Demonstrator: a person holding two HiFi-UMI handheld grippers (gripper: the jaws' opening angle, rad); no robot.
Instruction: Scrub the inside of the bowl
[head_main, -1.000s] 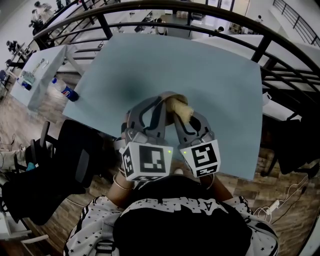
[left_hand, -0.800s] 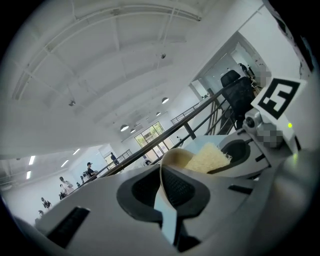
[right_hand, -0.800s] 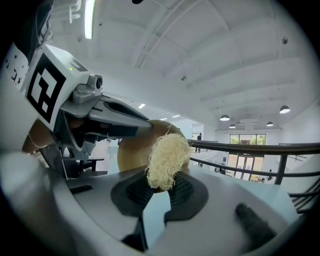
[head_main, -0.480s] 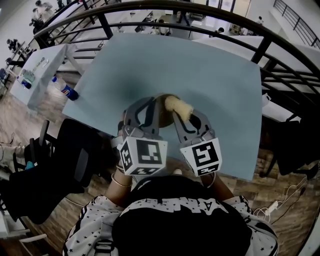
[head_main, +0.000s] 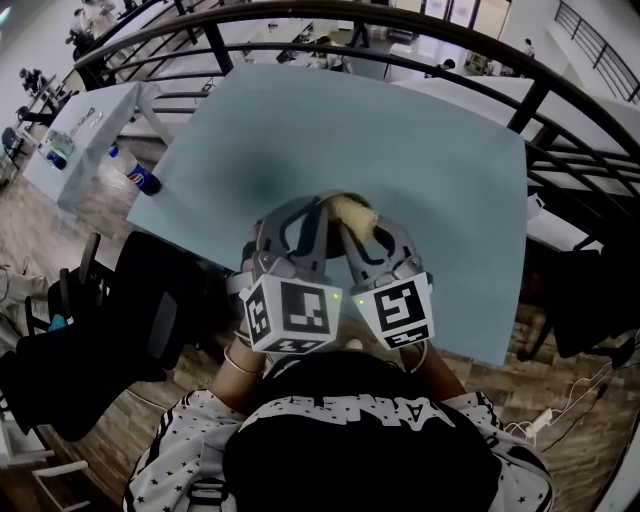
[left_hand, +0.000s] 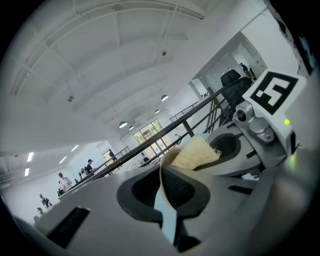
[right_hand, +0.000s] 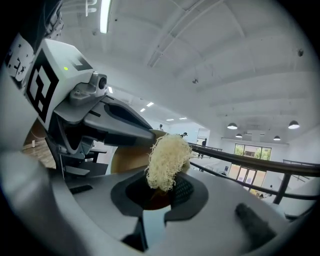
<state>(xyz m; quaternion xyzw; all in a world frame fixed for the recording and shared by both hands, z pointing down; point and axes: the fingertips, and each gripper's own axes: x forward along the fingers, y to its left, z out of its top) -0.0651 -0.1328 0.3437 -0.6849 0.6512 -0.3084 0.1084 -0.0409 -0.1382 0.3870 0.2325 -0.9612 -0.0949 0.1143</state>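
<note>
- The left gripper (left_hand: 162, 175) has its jaws drawn nearly together on the thin rim of a tan, round, thin-walled bowl (right_hand: 127, 159), and the rim stands edge-on between the pads.
- The right gripper (right_hand: 159, 192) is clamped on a pale yellow, fibrous, loofah-like scrubber (right_hand: 167, 157), whose tuft sticks out past the jaw tips.
- In the right gripper view the scrubber lies in front of the bowl's tan surface. The left gripper's arm reaches in from the upper left and ends at the bowl's rim, just beside the tuft.
- In the head view both grippers point away from the person, converging, with their marker cubes side by side near the chest.
- The bowl sits between the gripper tips over the near part of the light blue-grey table (head_main: 430, 150). Most of it is hidden by the jaws, so whether it rests on the table cannot be told.
- A dark curved metal railing (head_main: 350, 12) runs behind the table's far edge.
- A clear plastic bottle (head_main: 135, 178) with a blue label lies off the table's left side.
</note>
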